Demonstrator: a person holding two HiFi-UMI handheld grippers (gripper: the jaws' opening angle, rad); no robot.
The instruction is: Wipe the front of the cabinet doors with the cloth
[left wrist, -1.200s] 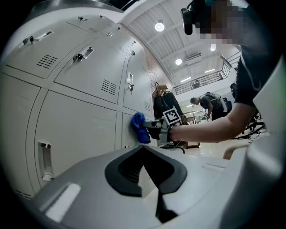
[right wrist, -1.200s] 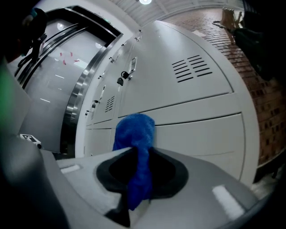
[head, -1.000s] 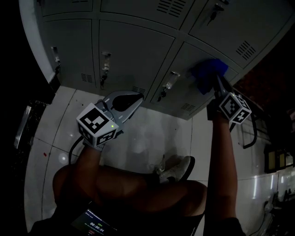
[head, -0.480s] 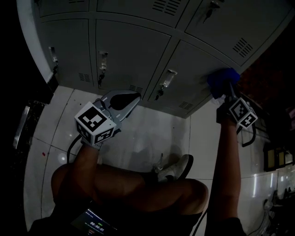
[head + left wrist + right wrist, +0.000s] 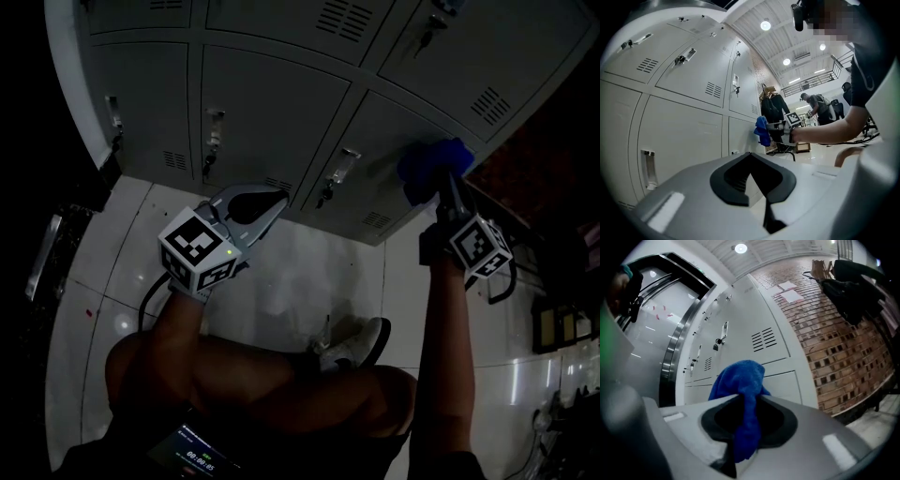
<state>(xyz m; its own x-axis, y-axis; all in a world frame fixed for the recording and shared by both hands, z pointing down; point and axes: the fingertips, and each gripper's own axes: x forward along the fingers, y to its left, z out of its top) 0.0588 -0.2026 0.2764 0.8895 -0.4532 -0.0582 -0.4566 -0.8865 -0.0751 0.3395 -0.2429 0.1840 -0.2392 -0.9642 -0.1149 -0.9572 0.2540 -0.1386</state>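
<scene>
The grey cabinet doors fill the top of the head view. A blue cloth is pressed against the lower right door, near its right edge, with my right gripper shut on it. In the right gripper view the cloth bunches out between the jaws and hangs down in front of the door. My left gripper hovers low in front of the middle doors, shut and empty. In the left gripper view its jaws meet at the tips, and the cloth shows further along the cabinet.
Latches with locks and vent slots stick out from the doors. Below are the white tiled floor, the person's knees and a shoe. A brick wall and hanging clothes stand right of the cabinet.
The right gripper swept the cloth to the right along the lower door, then back to the left. The left gripper has barely moved.
</scene>
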